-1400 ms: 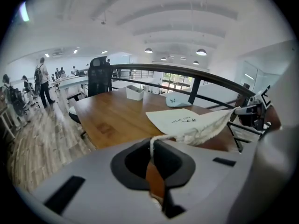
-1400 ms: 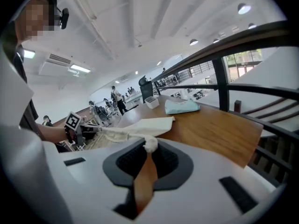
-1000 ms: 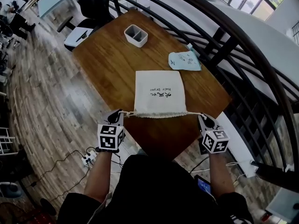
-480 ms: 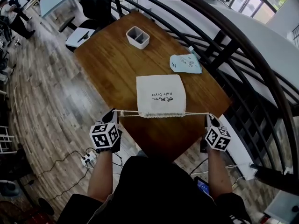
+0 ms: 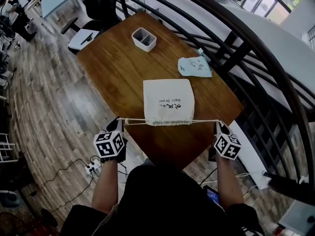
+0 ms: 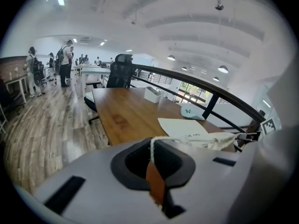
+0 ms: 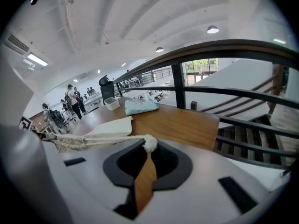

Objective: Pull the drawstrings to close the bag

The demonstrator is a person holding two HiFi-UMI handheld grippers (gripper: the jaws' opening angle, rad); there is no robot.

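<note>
- Cream cloth drawstring bag (image 5: pixel 168 101) lies flat on the brown wooden surface (image 5: pixel 113 68), near its front edge, with its mouth towards the person.
- Its body is smooth and roughly square, with a small line of black print near the mouth.
- The mouth edge (image 5: pixel 170 123) is gathered into tight ruffles.
- A white cord runs out from each end of the mouth: the left drawstring (image 5: pixel 135 121) and the right drawstring (image 5: pixel 204 121), both taut and nearly in one straight line.
- The left claw (image 6: pixel 152 155) is clamped on the left drawstring, just off the surface's left corner.
- The right claw (image 7: pixel 147 155) is clamped on the right drawstring, just behind its knotted end (image 7: pixel 149 143).
- Further back stand a white two-compartment tray (image 5: pixel 143 38) and a pale blue pouch (image 5: pixel 194 66), both well apart from the bag.
</note>
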